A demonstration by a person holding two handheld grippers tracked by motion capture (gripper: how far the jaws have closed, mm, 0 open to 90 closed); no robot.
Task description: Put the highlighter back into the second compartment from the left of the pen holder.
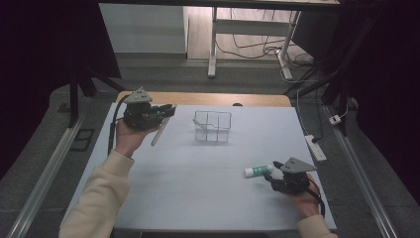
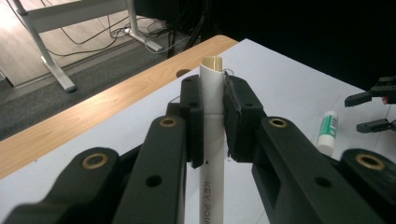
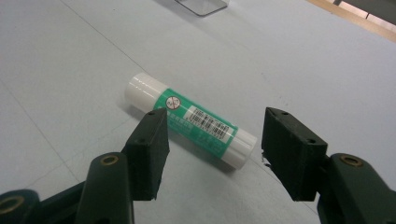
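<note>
**Q:** Which step does the figure show?

**A:** A two-handed sorting step, by the look of it. At the upper left of the high view, the left gripper [image 1: 166, 111] is raised off the table [image 1: 198, 198] with its jaws pinched on a white pen [image 1: 159, 133]; in the left gripper view the pen's [image 2: 211, 116] barrel stands upright between the pads, its cream tip above them. At the lower right, the right gripper [image 1: 269, 172] rests low with its jaws spread apart, empty.

**Q:** Where does the second object lie relative to the fingers?

**A:** The glue stick [image 3: 190, 118] lies flat on the table, slanting from the upper left to the lower right of the right gripper view. Its lower right end sits in the gap between the fingertips [image 3: 149, 140], just beyond them; no pad touches it.

**Q:** What does the next move call for?

**A:** Probably carrying the pen rightward to the clear compartment box [image 1: 213, 126] at the upper centre of the high view, and lowering it upright. The right gripper would need to advance and square its jaws across the glue stick before closing. Which compartment suits the pen cannot be told, as the box's dividers are faint.
</note>
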